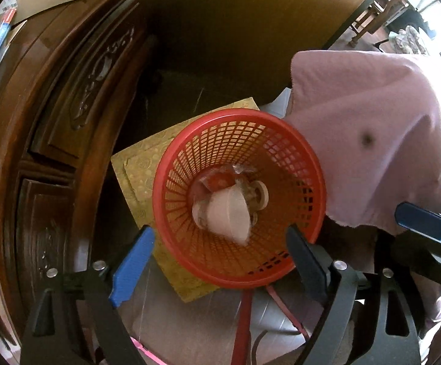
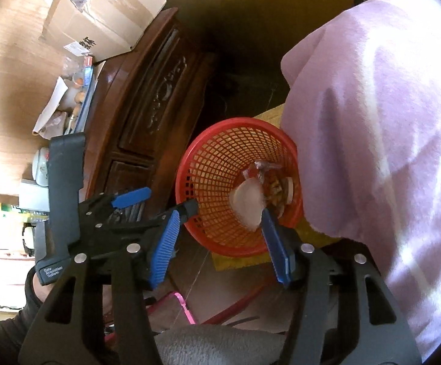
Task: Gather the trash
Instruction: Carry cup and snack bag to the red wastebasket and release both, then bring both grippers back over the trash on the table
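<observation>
Item: red plastic mesh waste basket, on the floor beside a carved dark-wood cabinet, holding a white paper cup and crumpled wrappers.

Detail: left claw stands apart and empty over the rim; right claw apart, nothing clamped. Judgement: drop is done; lift both claws straight up, clear of the pink cloth.

A dark carved wooden cabinet stood at the left, with an open cardboard box on its glossy top. A pale pink draped cloth filled the right side. A flat gold patterned box lay on the floor beside the cabinet. A pink strip lay nearer.
</observation>
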The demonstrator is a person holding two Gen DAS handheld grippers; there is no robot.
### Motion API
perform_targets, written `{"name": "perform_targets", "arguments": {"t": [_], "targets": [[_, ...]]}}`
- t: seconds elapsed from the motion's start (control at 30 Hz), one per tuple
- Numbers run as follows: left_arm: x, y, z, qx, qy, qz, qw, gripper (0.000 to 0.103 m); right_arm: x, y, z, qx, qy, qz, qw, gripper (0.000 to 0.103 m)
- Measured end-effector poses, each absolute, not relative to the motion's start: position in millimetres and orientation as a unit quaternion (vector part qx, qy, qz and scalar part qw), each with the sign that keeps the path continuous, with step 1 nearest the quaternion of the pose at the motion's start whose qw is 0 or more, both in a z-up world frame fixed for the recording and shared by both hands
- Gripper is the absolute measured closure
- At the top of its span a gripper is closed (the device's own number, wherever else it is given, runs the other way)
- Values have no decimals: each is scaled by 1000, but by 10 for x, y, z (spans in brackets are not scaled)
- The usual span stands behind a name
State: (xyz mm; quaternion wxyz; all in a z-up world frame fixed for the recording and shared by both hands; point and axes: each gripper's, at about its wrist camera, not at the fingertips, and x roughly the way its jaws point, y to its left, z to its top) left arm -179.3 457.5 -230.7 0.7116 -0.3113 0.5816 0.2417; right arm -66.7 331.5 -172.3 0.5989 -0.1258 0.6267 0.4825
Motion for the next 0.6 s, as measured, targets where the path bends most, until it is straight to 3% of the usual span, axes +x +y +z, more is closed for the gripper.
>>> {"name": "perform_targets", "arguments": {"t": [0.13, 0.23, 0.43, 0.6], "targets": [[-1753, 4551, -2252, -307, 580, 241, 715, 16, -637, 3161, -1542, -115, 610, 485, 615, 47], [-1699, 4493, -2131, -290, 575, 239, 727, 16, -591, 2951, -1333, -104, 580, 484, 647, 37], [-1584, 4326, -1756, -264, 550, 241, 755, 17, -498, 2485, -1000, -84, 533, 465, 702, 36], [-1370, 3973, -1337, -212, 513, 210, 805, 17, -433, 1853, -764, -44, 490, 424, 760, 26]]}}
